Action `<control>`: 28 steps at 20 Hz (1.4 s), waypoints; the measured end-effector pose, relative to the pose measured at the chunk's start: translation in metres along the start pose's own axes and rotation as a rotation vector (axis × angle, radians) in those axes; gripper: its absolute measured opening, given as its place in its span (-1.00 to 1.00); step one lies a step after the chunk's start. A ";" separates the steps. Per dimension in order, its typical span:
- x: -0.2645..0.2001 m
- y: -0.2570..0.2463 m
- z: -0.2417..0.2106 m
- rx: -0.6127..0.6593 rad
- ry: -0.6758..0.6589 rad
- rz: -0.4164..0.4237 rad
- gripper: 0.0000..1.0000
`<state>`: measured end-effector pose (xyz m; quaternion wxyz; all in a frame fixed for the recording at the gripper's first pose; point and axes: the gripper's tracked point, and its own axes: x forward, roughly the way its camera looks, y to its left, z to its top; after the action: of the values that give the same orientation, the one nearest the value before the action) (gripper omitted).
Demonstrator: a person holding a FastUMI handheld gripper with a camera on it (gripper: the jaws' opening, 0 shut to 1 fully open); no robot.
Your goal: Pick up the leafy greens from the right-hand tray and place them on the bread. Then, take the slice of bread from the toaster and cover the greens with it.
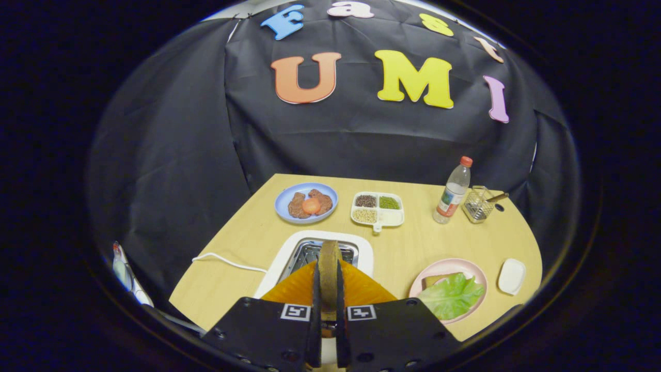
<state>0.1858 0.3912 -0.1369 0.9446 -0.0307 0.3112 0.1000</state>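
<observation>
My gripper [326,268] is shut on a slice of bread [329,258], held on edge between both fingers just above the white toaster [361,248]. The toaster's metal slots [304,254] show behind the slice. To the right of the fingers a pink plate [467,268] carries another bread slice [436,279] with a green lettuce leaf [452,297] lying over it.
A blue plate [284,204] with meat pieces and a tomato slice stands beyond the toaster. Beside it is a white divided tray [396,218] of grains. A water bottle [453,192], a wire basket [478,204] and a small white dish [512,276] sit at the right. The toaster's white cord [227,262] runs left.
</observation>
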 end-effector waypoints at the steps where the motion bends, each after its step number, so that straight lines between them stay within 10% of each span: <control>1: -0.005 0.001 0.005 -0.009 -0.018 0.002 -0.78; 16: -0.092 -0.036 0.065 -0.015 -0.252 0.007 -0.78; 28: -0.033 -0.153 0.007 0.161 -0.136 -0.052 -0.78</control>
<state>0.1958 0.2369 -0.1118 0.9651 0.0443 0.2527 0.0521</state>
